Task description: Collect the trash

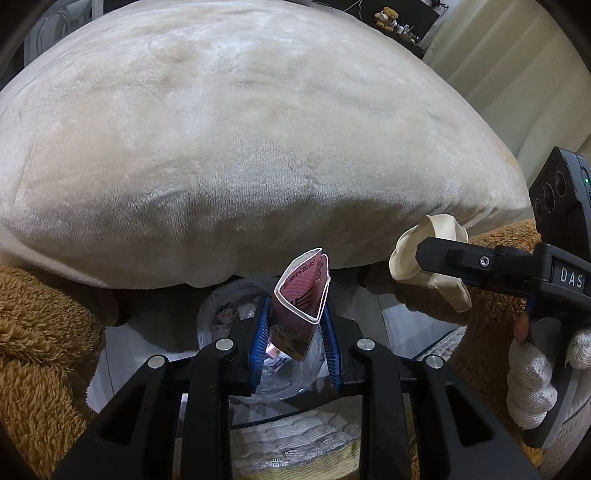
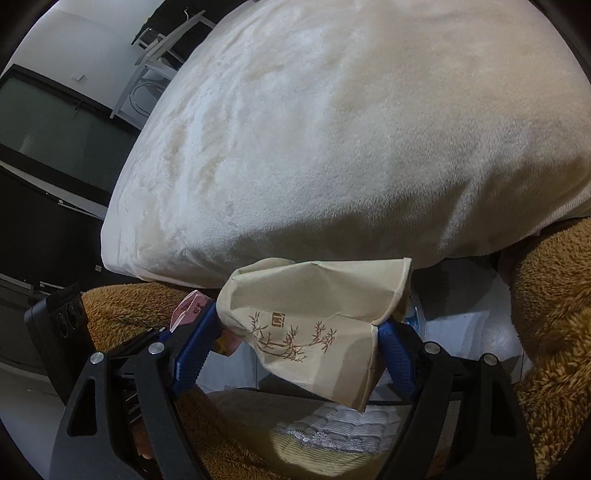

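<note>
My left gripper (image 1: pixel 295 321) is shut on a crushed pink paper cup (image 1: pixel 301 295) with a white rim, held above a clear plastic bin (image 1: pixel 221 314) on the floor. My right gripper (image 2: pixel 299 343) is shut on a crumpled beige paper cup (image 2: pixel 314 317) with a brown bamboo print. In the left wrist view the right gripper (image 1: pixel 436 258) comes in from the right with the beige cup (image 1: pixel 428 254) in its jaws, right of the pink cup. In the right wrist view the pink cup (image 2: pixel 184 308) peeks out at the left, beside the left gripper's body (image 2: pixel 59 332).
A large cream plush cushion (image 1: pixel 240 147) fills the view ahead, resting on a brown fuzzy blanket (image 1: pixel 40 332). A quilted white mat (image 1: pixel 295 439) lies below. A gloved hand (image 1: pixel 535 376) holds the right gripper. A shelf with a teddy bear (image 1: pixel 386 16) stands far behind.
</note>
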Demonstrator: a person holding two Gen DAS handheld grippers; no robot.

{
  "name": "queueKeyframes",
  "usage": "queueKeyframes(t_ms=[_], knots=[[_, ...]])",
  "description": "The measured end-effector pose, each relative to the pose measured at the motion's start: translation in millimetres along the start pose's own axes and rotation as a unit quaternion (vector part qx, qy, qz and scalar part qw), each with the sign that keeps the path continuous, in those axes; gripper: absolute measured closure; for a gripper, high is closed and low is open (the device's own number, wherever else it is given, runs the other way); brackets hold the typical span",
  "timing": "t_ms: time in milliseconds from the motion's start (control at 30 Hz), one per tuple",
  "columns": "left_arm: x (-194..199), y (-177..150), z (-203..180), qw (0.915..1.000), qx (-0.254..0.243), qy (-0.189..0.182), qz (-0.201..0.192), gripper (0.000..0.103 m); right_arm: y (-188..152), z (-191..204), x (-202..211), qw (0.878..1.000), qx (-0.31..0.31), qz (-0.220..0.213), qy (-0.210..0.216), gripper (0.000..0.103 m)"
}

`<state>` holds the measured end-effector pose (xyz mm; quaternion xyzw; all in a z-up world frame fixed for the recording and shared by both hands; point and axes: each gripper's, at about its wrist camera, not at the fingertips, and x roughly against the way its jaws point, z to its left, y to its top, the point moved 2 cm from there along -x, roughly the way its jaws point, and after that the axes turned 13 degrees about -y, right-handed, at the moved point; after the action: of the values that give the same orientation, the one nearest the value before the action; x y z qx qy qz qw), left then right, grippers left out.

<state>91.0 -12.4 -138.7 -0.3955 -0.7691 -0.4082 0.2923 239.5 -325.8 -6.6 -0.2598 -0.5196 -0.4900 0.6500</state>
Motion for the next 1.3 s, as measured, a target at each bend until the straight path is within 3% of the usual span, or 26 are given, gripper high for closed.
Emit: queueKeyframes(t_ms=[433, 1100, 1233, 1300], knots=[[-33, -15, 10, 0.9967, 0.024, 0.018, 0.075, 0.077, -5, 1, -50, 0.996, -0.009, 0.088, -0.031, 0.023], [-45, -18, 19, 0.9933, 0.033, 0.024, 0.108, 0.075, -8, -5, -59, 0.994, -0.018, 0.099, -0.040, 0.016], [-43, -18, 19, 0.9937, 0.032, 0.022, 0.105, 0.058, -7, -7, -56, 0.995, -0.019, 0.093, -0.039, 0.016], [-42, -18, 20, 0.9940, 0.034, 0.022, 0.102, 0.057, -7, -8, -54, 0.995, -0.018, 0.088, -0.041, 0.016]])
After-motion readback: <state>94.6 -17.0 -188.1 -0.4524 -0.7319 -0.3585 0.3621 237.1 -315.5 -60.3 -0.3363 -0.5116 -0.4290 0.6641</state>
